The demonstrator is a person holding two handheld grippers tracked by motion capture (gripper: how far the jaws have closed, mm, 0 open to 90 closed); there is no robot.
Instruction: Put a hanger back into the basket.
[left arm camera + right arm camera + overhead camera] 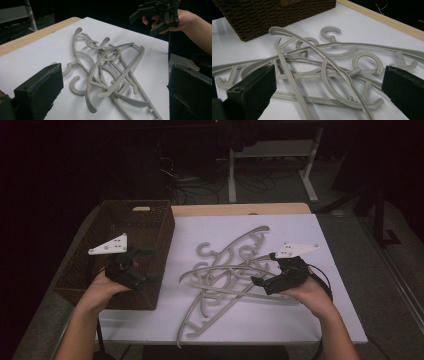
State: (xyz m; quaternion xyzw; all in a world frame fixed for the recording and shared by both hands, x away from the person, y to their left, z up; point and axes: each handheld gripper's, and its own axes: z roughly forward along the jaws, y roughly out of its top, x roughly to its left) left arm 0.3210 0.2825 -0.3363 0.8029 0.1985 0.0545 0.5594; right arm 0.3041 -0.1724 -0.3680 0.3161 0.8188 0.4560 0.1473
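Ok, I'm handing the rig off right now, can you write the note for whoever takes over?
Left hand-held gripper: open, holding nothing, held over the brown woven basket.
Right hand-held gripper: open, holding nothing, at the right edge of the hanger pile.
Grey plastic hangers: a tangled heap on the white sheet, hooks and bars interlocked, lying right of the basket.
Done: no hanger can be seen in the basket.
Left: probably untangle the hangers one at a time and move them to the basket, starting with the topmost.
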